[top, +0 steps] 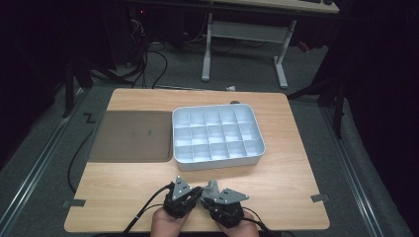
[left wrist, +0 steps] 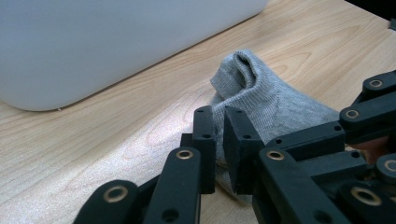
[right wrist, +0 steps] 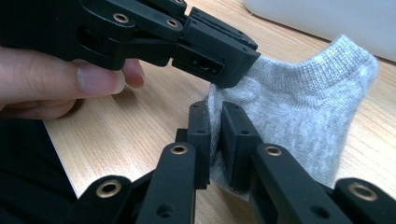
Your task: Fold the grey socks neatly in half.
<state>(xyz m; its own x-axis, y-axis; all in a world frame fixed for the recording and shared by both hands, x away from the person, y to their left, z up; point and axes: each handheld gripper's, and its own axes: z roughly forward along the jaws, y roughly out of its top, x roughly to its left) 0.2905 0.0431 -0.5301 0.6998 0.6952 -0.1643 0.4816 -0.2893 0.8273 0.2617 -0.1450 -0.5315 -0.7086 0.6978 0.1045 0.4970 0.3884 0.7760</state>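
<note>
your left gripper (left wrist: pixel 219 140) and right gripper (right wrist: pixel 215 135) each pinch the grey sock (right wrist: pixel 299 107) on the table (top: pixel 148 192), just beside the tray (top: pixel 217 133).

Left gripper (left wrist: pixel 219 140) fingers pinching grey sock (left wrist: pixel 266 98), wooden table (left wrist: pixel 93 140), pale tray wall (left wrist: pixel 93 42) beyond

A small grey knitted ankle sock (right wrist: pixel 299 107) — soft, ribbed at the cuff — lies crumpled on the pale wood table near its front edge, just short of the white tray, one end bunched upward — its fabric pinched.
</note>
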